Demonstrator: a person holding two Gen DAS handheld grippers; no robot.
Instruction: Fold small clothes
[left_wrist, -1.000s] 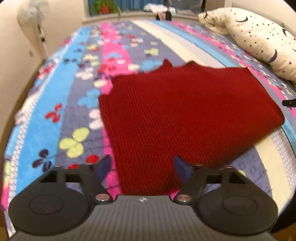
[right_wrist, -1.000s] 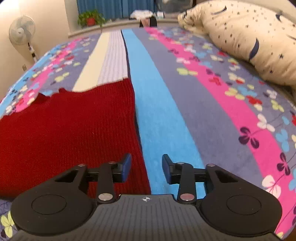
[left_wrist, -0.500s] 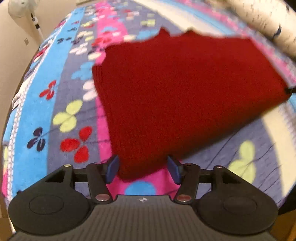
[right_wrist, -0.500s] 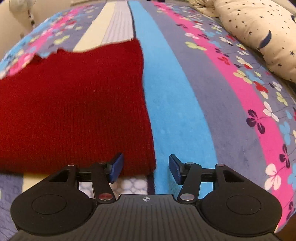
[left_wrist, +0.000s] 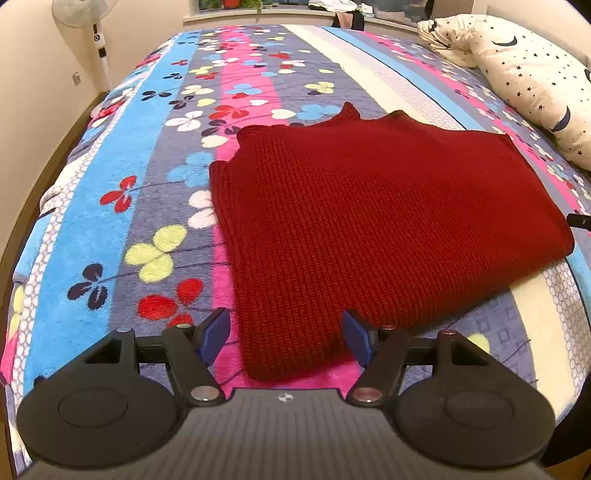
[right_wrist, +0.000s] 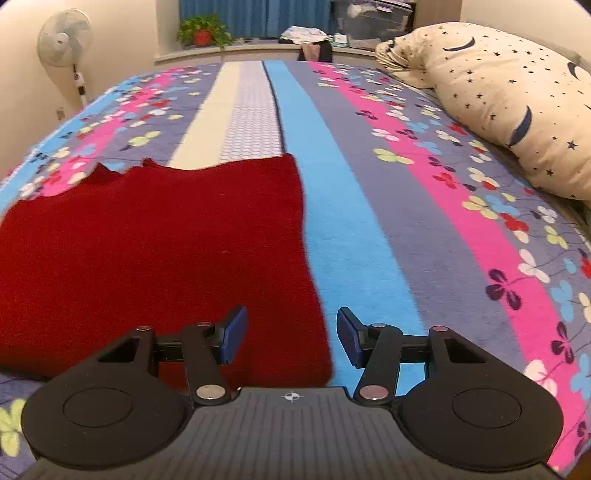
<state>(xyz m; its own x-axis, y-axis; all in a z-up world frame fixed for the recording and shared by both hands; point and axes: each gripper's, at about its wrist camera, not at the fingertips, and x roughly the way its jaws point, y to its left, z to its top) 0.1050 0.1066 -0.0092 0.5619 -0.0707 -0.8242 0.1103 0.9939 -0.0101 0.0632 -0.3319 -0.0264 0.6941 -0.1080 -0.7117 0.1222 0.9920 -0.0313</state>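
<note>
A dark red knitted garment (left_wrist: 369, 221) lies flat on the flowered bed cover; it also shows in the right wrist view (right_wrist: 155, 258). My left gripper (left_wrist: 286, 338) is open, and the garment's near left corner lies between its blue pads. My right gripper (right_wrist: 291, 338) is open, and the garment's near right corner and right edge lie between its pads. Neither gripper holds the cloth. The tip of the right gripper (left_wrist: 580, 221) shows at the right edge of the left wrist view.
The striped, flowered bed cover (left_wrist: 155, 177) fills both views. A star-patterned pillow (right_wrist: 509, 110) lies along the right side of the bed. A standing fan (right_wrist: 62, 40) is by the left wall. A windowsill with a potted plant (right_wrist: 201, 33) lies beyond the bed.
Both grippers tilted down towards the garment's near corners half a second ago and have now pitched back up. Both stay open. The garment has not moved.
</note>
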